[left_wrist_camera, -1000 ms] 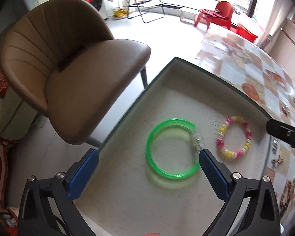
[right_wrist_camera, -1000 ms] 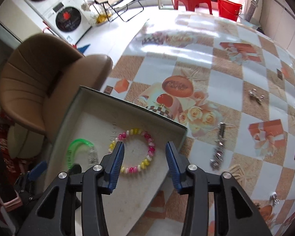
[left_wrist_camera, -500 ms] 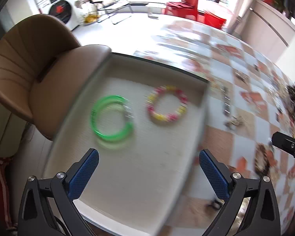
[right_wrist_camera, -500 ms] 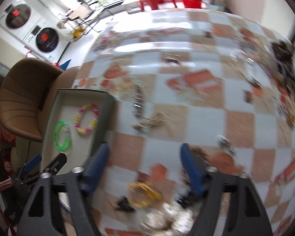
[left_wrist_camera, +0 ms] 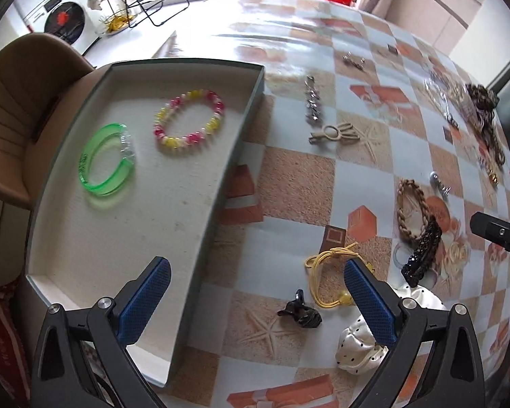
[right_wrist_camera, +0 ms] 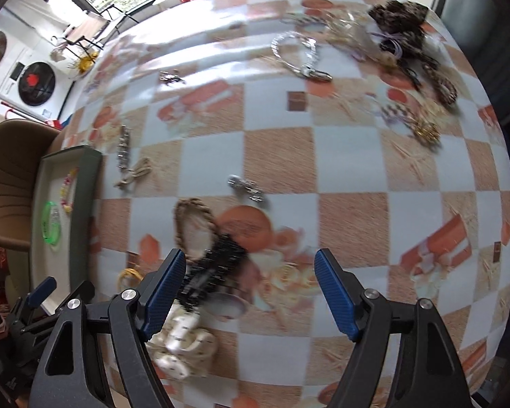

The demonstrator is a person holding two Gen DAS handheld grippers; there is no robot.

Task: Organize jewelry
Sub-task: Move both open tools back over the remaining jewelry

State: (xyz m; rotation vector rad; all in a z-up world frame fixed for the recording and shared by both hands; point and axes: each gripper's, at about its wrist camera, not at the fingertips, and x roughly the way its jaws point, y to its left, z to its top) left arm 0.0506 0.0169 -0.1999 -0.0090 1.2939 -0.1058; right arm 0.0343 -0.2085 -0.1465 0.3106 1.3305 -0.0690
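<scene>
Left wrist view looks steeply down from close above the surface [left_wrist_camera: 289, 183], with the tray [left_wrist_camera: 244, 125] at its 10 o'clock. Right wrist view sits higher, farther right, tray [right_wrist_camera: 85, 183] at 9 o'clock. Both share the braided band [left_wrist_camera: 412, 209] [right_wrist_camera: 193, 227].

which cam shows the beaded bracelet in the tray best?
Left wrist. The beaded bracelet lies sharp and whole on the tray floor beside the green bangle. Right wrist catches only a small, blurred sliver of it at the far left edge.

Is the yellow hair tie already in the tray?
No, the yellow hair tie lies on the tablecloth outside the tray, which holds only two bracelets.
</scene>
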